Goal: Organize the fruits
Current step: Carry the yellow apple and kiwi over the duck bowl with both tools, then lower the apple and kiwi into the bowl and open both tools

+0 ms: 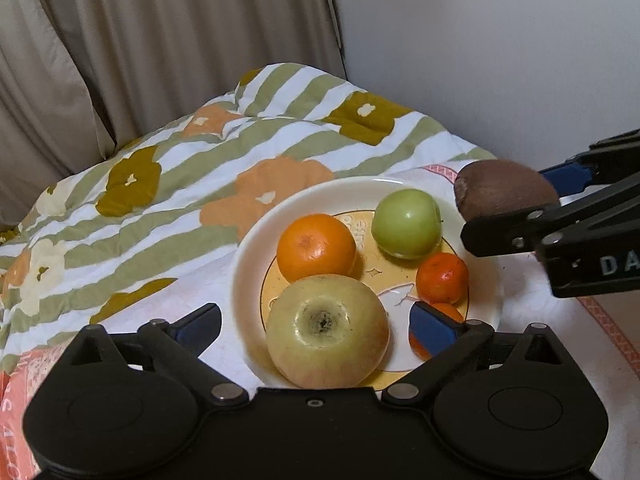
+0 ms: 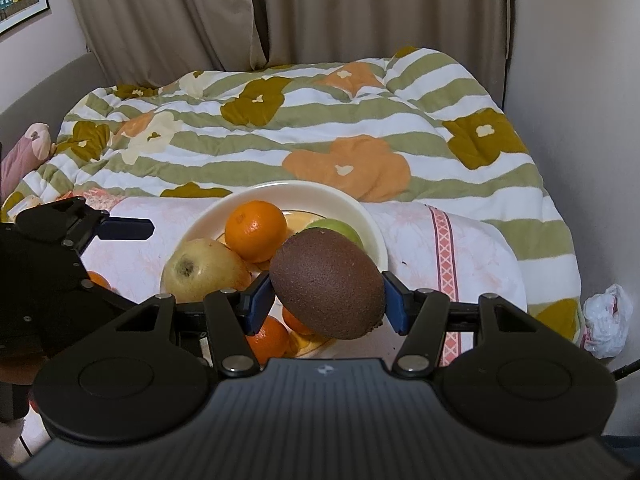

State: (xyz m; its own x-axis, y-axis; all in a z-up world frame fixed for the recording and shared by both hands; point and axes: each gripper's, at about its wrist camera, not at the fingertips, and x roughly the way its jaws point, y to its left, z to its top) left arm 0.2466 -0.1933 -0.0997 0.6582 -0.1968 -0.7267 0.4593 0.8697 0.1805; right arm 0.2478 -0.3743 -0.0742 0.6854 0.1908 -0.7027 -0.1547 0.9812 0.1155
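Observation:
A cream plate (image 1: 248,264) on a pink-white cloth holds a large yellow apple (image 1: 328,332), an orange (image 1: 316,246), a green apple (image 1: 406,224) and two tangerines (image 1: 442,278). One tangerine is partly hidden behind a finger. My left gripper (image 1: 316,312) is open, its blue pads standing clear on either side of the yellow apple. My right gripper (image 2: 326,300) is shut on a brown kiwi (image 2: 328,284), held in the air at the plate's (image 2: 344,200) right edge. The kiwi (image 1: 500,190) shows in the left wrist view too.
A striped flower quilt (image 2: 304,128) covers the bed behind the plate, with beige curtains (image 2: 280,12) beyond. A wall (image 1: 500,60) runs close along the right. A white plastic bag (image 2: 606,320) lies at the right, a pink plush toy (image 2: 32,148) at the left.

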